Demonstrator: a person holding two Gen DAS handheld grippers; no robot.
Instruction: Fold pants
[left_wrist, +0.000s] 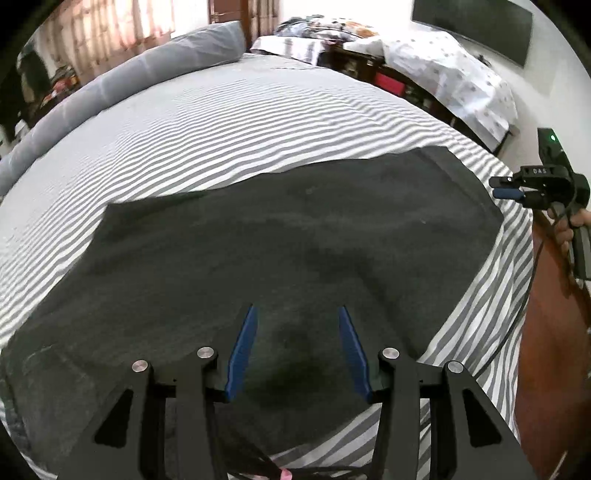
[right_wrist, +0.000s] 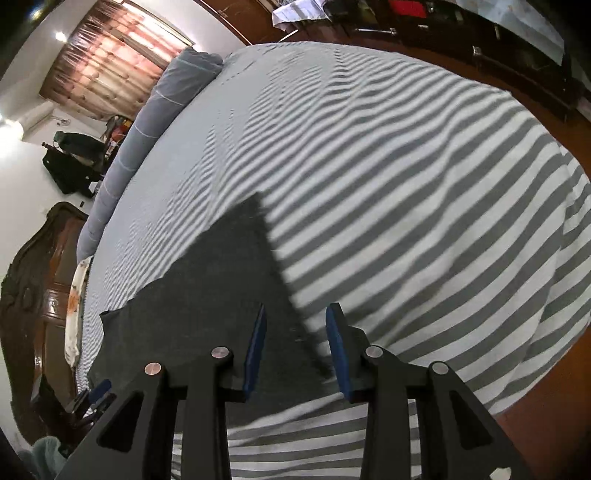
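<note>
Dark grey pants (left_wrist: 280, 236) lie spread flat on the striped sheet (left_wrist: 207, 125) of a bed, near its front edge, with a grey bolster (left_wrist: 122, 77) along the far side. Above the cloth the left gripper (left_wrist: 297, 314) hangs with its blue fingers (left_wrist: 243, 347) parted and nothing between them. The right gripper (right_wrist: 297, 314) is likewise spread, over the pants' right edge where dark fabric meets stripes; the blur there makes it hard to say whether a fingertip touches the cloth.
</note>
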